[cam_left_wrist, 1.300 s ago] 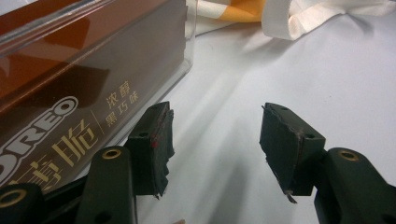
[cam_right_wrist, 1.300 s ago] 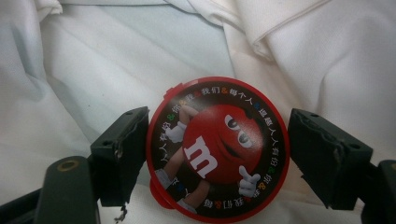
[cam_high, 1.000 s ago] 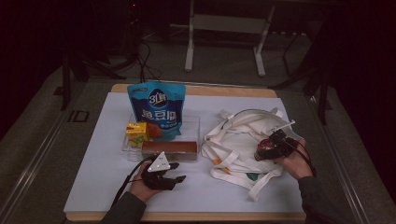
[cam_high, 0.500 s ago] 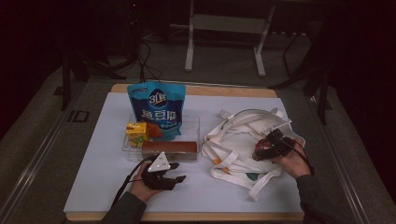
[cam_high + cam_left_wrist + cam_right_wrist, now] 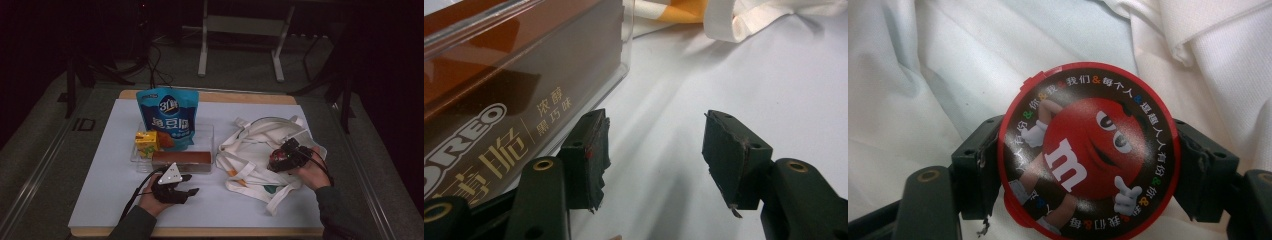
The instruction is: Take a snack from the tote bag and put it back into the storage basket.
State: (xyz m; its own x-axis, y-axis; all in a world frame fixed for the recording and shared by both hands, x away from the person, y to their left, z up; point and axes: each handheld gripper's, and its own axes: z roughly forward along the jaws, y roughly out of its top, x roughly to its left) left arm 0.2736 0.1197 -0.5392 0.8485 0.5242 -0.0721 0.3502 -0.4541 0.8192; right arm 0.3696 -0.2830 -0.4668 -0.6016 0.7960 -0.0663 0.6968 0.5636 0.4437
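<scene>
My right claw [image 5: 1088,165] is clamped on the round candy tin [image 5: 1087,150], held over the white tote bag [image 5: 260,150] near the tabletop's [image 5: 100,200] right edge, probably for bagging. Left claw [image 5: 654,150] stands apart, empty, beside the biscuit box [image 5: 499,100] at front centre.

Black hand-held gripper [image 5: 191,184], grey plate

Candy tin [image 5: 1088,150] over tote bag [image 5: 255,150]

round red M&M's tin [image 5: 1088,152], lid with the red candy character and a ring of small Chinese text, lid facing the camera, pinched at both sides by the right tongs [image 5: 1088,165], held over the crumpled white tote bag [image 5: 260,145]
</scene>
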